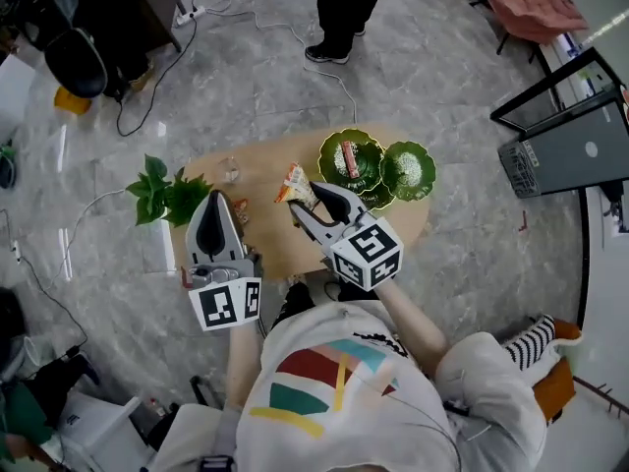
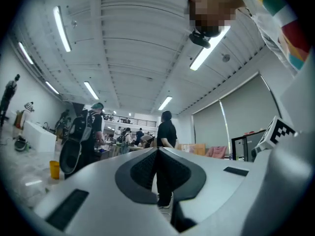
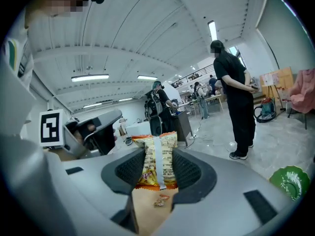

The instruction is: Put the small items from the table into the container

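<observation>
Our right tool (image 1: 303,201) is clamped on a yellow snack packet (image 1: 294,179) and holds it in the air above the wooden surface (image 1: 267,236), near the green leaf-shaped dish (image 1: 332,144). A red packet (image 1: 350,159) lies in that dish, and a second green dish (image 1: 425,157) sits just beside it on the right. Our left tool (image 1: 215,201) has its jaws together with nothing between them, and it hangs over the surface's left end beside a leafy plant (image 1: 165,197). A small wrapped sweet (image 3: 160,199) lies on the surface below the right tool
</observation>
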The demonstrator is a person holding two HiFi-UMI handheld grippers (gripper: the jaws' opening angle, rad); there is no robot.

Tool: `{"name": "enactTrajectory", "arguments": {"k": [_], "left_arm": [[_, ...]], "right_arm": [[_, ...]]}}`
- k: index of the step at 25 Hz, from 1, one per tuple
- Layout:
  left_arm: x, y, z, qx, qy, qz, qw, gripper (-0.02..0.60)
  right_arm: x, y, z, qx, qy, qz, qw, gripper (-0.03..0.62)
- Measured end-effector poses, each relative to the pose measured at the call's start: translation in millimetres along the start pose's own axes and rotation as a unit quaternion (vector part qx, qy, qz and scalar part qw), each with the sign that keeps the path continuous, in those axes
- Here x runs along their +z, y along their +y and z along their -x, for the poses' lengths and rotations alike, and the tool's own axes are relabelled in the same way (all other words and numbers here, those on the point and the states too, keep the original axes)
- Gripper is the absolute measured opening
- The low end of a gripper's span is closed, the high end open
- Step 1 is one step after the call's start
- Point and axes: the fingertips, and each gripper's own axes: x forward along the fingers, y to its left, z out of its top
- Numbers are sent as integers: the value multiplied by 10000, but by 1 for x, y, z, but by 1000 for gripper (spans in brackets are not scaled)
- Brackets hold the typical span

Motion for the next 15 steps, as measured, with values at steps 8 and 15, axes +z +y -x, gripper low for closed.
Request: {"name": "enactTrajectory", "arguments": {"k": [8,15], "left_arm": [[33,-35,-38,-646,-404,-286,9967,9],[-9,-62,-42,-929,55,-313,9952,8]], "right_arm": [[8,-8,47,-510,-289,-143,9982,181],[9,-37,79,-1103,-362,-61,9932,181]]}}
